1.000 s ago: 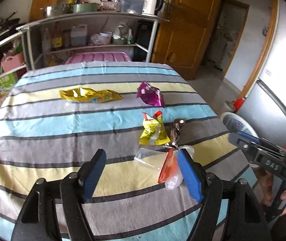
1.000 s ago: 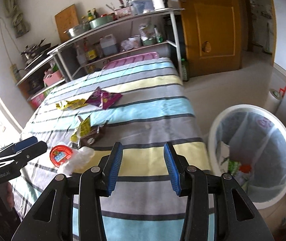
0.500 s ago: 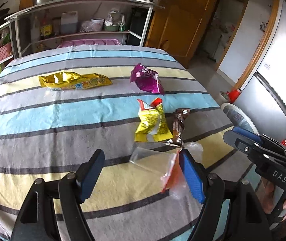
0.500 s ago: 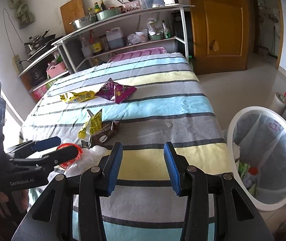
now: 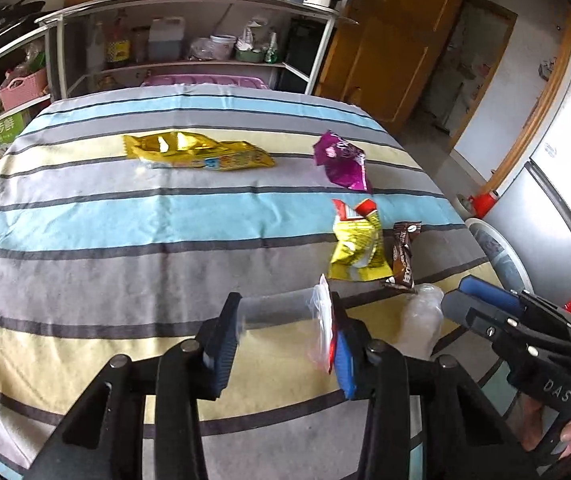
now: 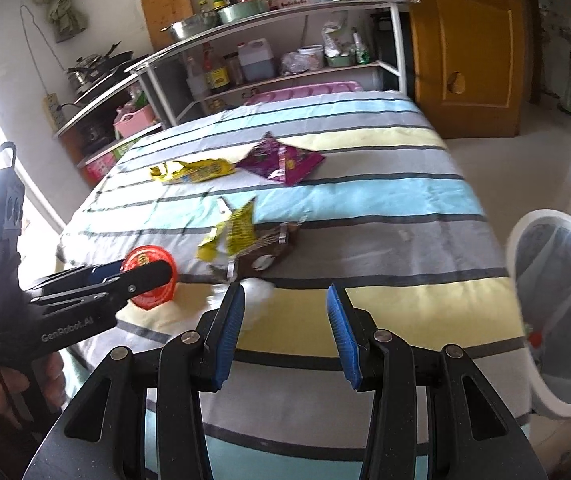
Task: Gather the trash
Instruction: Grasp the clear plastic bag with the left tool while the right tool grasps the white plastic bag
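Your left gripper (image 5: pixel 285 330) has just been closing its jaws, and they now clench a clear plastic cup (image 5: pixel 275 312) lying on its side, one blue pad on its base, the other on its red-printed lid (image 5: pixel 327 330). The cup sits over the yellow stripe of the striped desk (image 5: pixel 125 220), at about 6 o'clock in the left wrist view. Just beyond it, toward 2 o'clock, lie a yellow snack wrapper (image 5: pixel 357 246) and a brown chocolate wrapper (image 5: pixel 403 254), close together; a purple packet (image 5: pixel 343 162) lies farther out, and a gold packet (image 5: pixel 197 152) at 11 o'clock. Your right gripper (image 6: pixel 285 334) hangs released over the desk's near edge, nothing between its jaws. A white waste bin (image 6: pixel 553 320) lined with a clear bag stands on the floor at 3 o'clock in the right wrist view.
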Action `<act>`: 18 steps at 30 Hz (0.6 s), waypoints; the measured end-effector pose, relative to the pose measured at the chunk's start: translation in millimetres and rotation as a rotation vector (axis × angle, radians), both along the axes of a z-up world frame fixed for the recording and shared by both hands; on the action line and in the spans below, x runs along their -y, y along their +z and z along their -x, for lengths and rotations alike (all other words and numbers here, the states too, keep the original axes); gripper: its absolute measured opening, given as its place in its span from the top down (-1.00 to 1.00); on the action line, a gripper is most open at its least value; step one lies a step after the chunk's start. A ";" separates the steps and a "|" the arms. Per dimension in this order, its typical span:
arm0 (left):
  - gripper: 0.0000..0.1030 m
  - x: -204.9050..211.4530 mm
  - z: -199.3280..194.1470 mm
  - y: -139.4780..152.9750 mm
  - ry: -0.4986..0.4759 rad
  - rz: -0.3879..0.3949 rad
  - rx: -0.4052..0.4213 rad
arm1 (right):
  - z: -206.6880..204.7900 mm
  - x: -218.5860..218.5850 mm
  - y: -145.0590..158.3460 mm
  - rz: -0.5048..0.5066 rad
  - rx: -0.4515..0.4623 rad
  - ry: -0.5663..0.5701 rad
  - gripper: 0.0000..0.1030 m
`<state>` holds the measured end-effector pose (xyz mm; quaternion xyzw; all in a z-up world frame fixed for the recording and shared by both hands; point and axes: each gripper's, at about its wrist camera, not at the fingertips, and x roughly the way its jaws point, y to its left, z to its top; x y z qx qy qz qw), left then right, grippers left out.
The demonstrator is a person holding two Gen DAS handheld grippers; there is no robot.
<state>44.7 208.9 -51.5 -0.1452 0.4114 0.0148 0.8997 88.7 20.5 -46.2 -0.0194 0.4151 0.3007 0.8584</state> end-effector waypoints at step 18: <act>0.17 -27.0 17.2 -1.1 0.086 -0.006 0.000 | -6.9 -57.7 -17.5 -0.038 -0.103 0.058 0.14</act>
